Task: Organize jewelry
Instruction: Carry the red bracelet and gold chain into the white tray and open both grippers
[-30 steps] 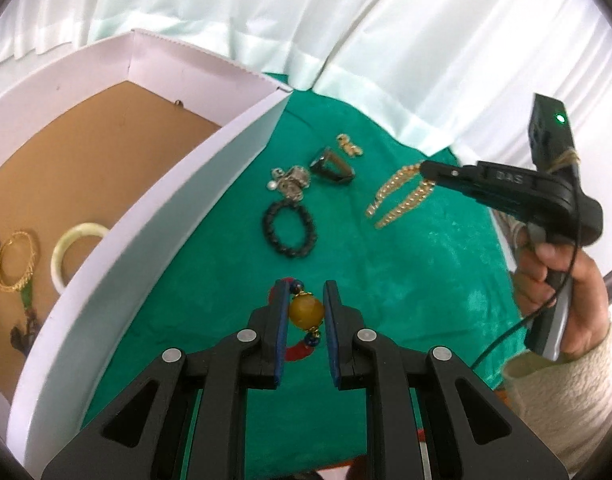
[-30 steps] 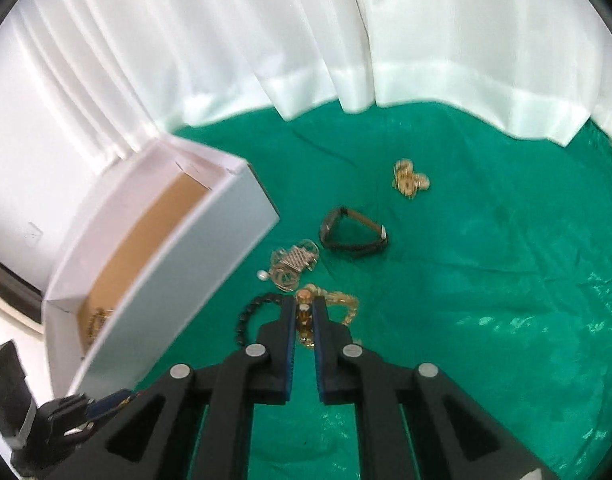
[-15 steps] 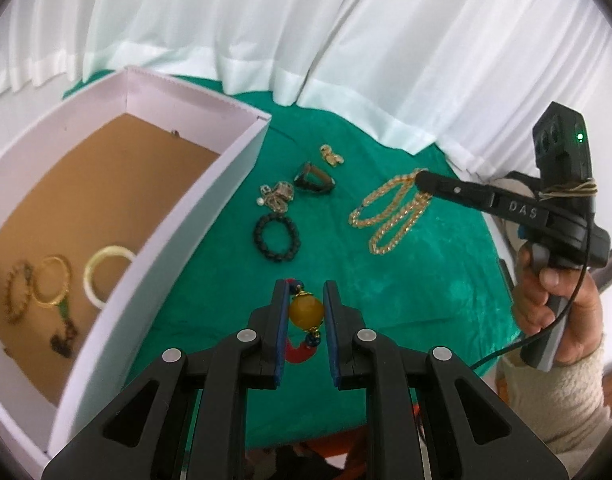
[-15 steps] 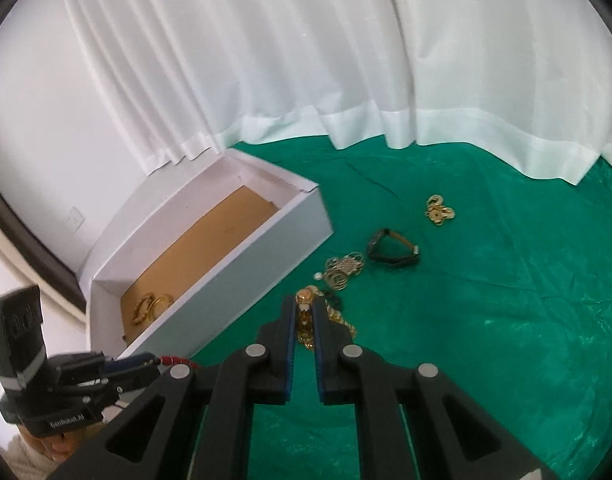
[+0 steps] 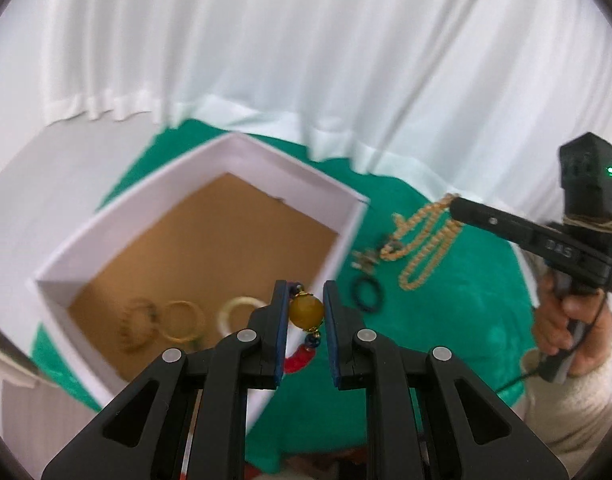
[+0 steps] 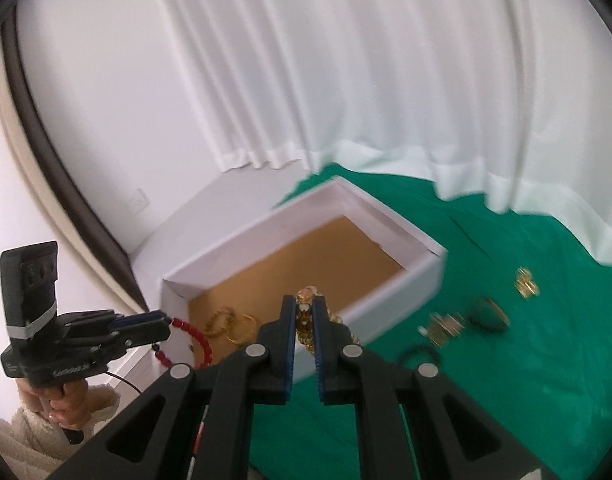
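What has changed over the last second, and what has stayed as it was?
Both grippers have lifted their pieces off the green cloth toward the white box: the left gripper carries the red bead string by its amber bead, the right gripper the gold chain. Both grips are unchanged. The black bracelet, watch and bangles in the box stayed put.

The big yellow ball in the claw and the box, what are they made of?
The yellow ball looks like glossy, translucent resin or amber-like stone with a tiny gold cap. The box looks like matte white cardboard, with folded walls and a plain brown floor.
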